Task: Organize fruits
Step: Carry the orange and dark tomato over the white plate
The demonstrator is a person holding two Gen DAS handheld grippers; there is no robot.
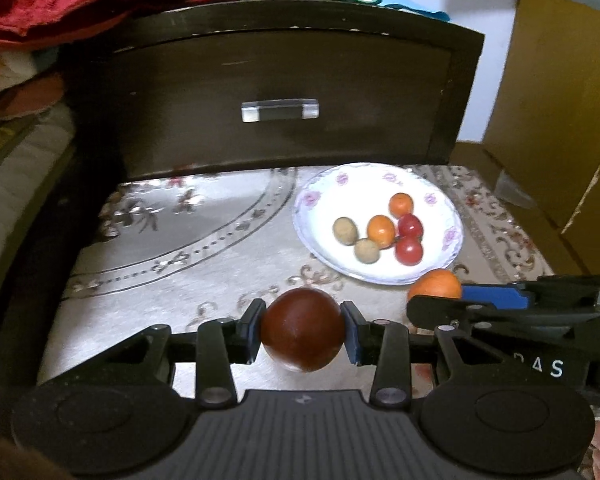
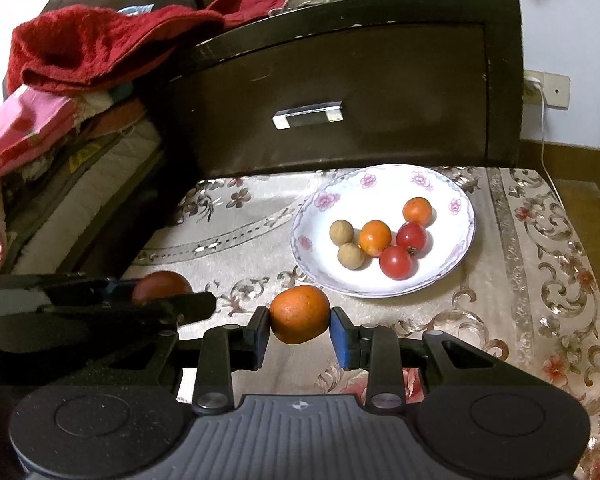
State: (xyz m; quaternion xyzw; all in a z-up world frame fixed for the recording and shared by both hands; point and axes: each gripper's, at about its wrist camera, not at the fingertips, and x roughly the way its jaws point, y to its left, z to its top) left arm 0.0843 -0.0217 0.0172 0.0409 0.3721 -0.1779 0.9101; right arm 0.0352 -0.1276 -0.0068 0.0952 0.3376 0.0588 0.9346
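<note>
My left gripper (image 1: 303, 330) is shut on a dark red round fruit (image 1: 302, 330), held just above the patterned cloth. My right gripper (image 2: 299, 316) is shut on an orange fruit (image 2: 299, 314); it also shows in the left wrist view (image 1: 436, 285), to the right of the red fruit. The red fruit shows partly in the right wrist view (image 2: 162, 286) behind the left gripper's fingers. A white floral plate (image 2: 452, 204) lies beyond both grippers with several small fruits: two brown ones (image 2: 342, 233), two orange ones (image 2: 375, 237) and two red tomatoes (image 2: 396, 262).
A dark wooden drawer front (image 1: 284, 92) with a clear handle (image 1: 280, 110) stands right behind the plate. Red towels (image 2: 96, 48) and piled clothes lie at the left and on top. A cardboard box (image 1: 556, 112) stands at the right. The cloth's edge (image 2: 580, 280) drops off on the right.
</note>
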